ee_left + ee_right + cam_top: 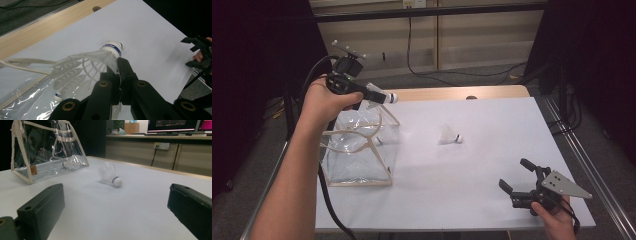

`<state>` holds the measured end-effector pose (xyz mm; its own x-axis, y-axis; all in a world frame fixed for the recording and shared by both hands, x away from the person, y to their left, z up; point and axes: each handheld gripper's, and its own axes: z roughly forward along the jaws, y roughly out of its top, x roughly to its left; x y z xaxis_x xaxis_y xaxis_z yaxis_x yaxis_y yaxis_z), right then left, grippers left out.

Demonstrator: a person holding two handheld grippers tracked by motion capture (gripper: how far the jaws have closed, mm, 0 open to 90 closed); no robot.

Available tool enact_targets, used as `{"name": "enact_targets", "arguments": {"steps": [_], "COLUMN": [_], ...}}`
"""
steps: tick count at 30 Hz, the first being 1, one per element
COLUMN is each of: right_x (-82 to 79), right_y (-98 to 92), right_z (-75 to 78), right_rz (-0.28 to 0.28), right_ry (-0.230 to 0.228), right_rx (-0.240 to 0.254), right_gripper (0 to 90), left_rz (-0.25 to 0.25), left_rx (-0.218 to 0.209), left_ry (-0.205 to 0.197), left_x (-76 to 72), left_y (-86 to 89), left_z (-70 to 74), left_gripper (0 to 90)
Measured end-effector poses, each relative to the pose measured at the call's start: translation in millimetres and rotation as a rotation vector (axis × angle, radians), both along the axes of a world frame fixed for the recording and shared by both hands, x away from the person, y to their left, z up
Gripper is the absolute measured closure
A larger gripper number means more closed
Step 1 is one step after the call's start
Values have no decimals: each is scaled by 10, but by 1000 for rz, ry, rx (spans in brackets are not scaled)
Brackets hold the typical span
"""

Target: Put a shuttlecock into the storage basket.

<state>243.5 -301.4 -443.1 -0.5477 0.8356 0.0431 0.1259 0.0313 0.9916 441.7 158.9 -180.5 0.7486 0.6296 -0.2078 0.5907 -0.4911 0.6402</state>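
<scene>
My left gripper [374,95] [117,65] is shut on the feather skirt of a white shuttlecock [388,98] [95,61] and holds it above the top opening of a clear plastic bag [357,155] [22,100] [37,152] with cream trim. Inside the bag lies a second shuttlecock [377,141] [58,95] [71,162]. A third shuttlecock [449,136] [111,176] lies on its side in the middle of the white table [482,160]. My right gripper [513,173] [116,195] [197,52] rests open near the front right corner, nothing between its jaws, pointing at the loose shuttlecock.
A wooden strip [447,93] runs along the table's far edge. Cables [422,65] trail on the floor behind it. The bag stands at the table's left side, its handles [357,135] drooping over the opening.
</scene>
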Motion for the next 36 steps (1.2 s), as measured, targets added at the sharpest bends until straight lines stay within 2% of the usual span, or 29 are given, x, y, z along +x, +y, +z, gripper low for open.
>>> {"name": "enact_targets", "arguments": {"steps": [17, 36], "right_x": [-4, -5], "right_y": [3, 2], "right_z": [1, 2], "right_rz": [1, -1], "right_ry": [1, 2], "right_rx": [0, 1], "right_gripper": [6, 6], "left_rz": [32, 53], "left_rx": [9, 26], "left_ry": [-15, -12], "left_x": [13, 15], "left_y": [125, 257], "left_z": [4, -37], "left_gripper": [894, 894]}}
